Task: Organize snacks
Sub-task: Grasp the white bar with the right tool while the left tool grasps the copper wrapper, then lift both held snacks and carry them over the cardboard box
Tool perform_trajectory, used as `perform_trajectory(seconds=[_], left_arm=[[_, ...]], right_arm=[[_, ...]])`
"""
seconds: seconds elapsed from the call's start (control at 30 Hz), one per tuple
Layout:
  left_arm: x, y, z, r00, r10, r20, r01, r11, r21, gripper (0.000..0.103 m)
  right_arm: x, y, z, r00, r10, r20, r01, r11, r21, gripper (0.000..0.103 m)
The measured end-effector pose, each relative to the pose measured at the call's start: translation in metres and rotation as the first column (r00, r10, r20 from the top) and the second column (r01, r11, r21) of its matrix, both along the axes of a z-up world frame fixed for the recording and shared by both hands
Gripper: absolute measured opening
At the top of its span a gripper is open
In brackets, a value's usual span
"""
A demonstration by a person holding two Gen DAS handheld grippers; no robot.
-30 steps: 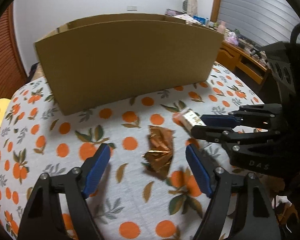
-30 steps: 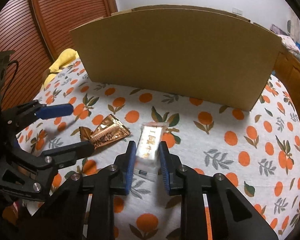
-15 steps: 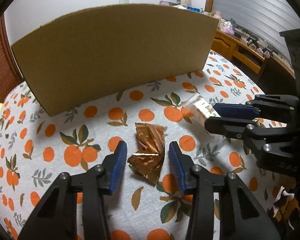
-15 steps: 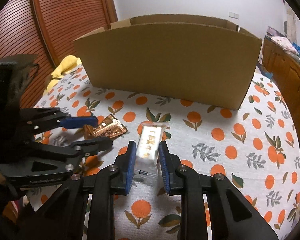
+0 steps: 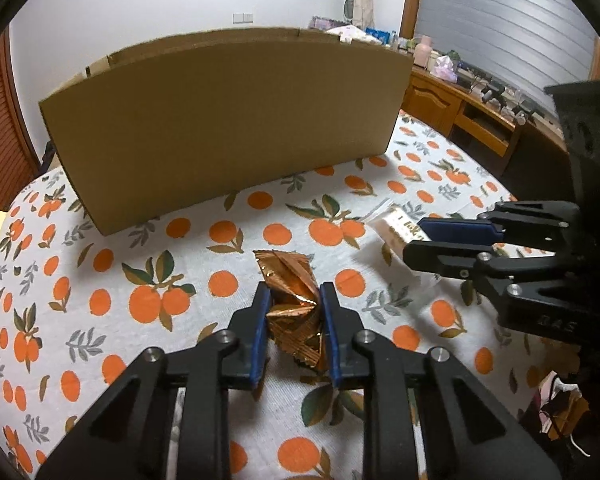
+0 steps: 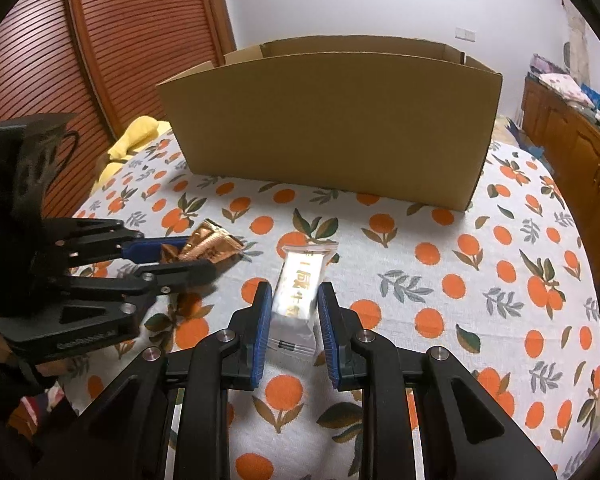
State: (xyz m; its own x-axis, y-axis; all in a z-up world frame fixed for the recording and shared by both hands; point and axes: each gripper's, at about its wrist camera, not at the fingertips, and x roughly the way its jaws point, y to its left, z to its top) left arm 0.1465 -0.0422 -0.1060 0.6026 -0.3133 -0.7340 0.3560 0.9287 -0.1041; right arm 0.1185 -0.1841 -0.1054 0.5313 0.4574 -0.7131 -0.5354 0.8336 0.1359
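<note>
Left gripper [image 5: 293, 312] is clamping the copper wrapper [image 5: 296, 308], right gripper [image 6: 292, 312] the white packet [image 6: 298, 286], both likely heading for the box [image 6: 332, 124].

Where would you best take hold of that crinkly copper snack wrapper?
Across its narrow crumpled middle, coming in low from the near end. The copper wrapper lies lengthwise away from the left tool, whose pads already pinch its two long sides.

Even, soft indoor light from above; dim corners. Strong fisheye bending bows the box [image 5: 220, 136] and leaves black rims. Foil wrapper [image 5: 296, 312] glints; white packet [image 6: 300, 280] glares. Faint shadows on the cloth [image 6: 480, 280].
</note>
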Motion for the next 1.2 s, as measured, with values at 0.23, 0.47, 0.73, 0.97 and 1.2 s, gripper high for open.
perform_trajectory(seconds=[0.23,0.47,0.73,0.97,1.2], left_arm=[[-0.010,0.002,0.022,0.999,-0.002,0.050,0.003,1.000,-0.021,0.022],[-0.017,0.003,0.045,0.995,-0.006,0.100,0.009,1.000,-0.027,0.022],[-0.020,0.002,0.064,0.990,-0.011,0.144,0.015,1.000,-0.025,0.022],[-0.019,0.001,0.076,0.985,-0.023,0.172,0.024,1.000,-0.001,0.022],[-0.017,0.004,0.091,0.979,-0.021,0.202,0.021,1.000,0.003,0.022]], right_arm=[[-0.005,-0.009,0.004,1.000,-0.013,0.008,0.013,1.000,0.020,0.022],[-0.012,-0.018,0.022,0.999,-0.027,0.044,0.025,0.999,0.042,0.022],[-0.018,-0.025,0.046,0.995,-0.030,0.099,0.024,0.998,0.061,0.022],[-0.018,-0.029,0.062,0.991,-0.035,0.129,0.029,0.998,0.051,0.022],[-0.019,-0.035,0.079,0.986,-0.044,0.162,0.036,0.998,0.051,0.022]])
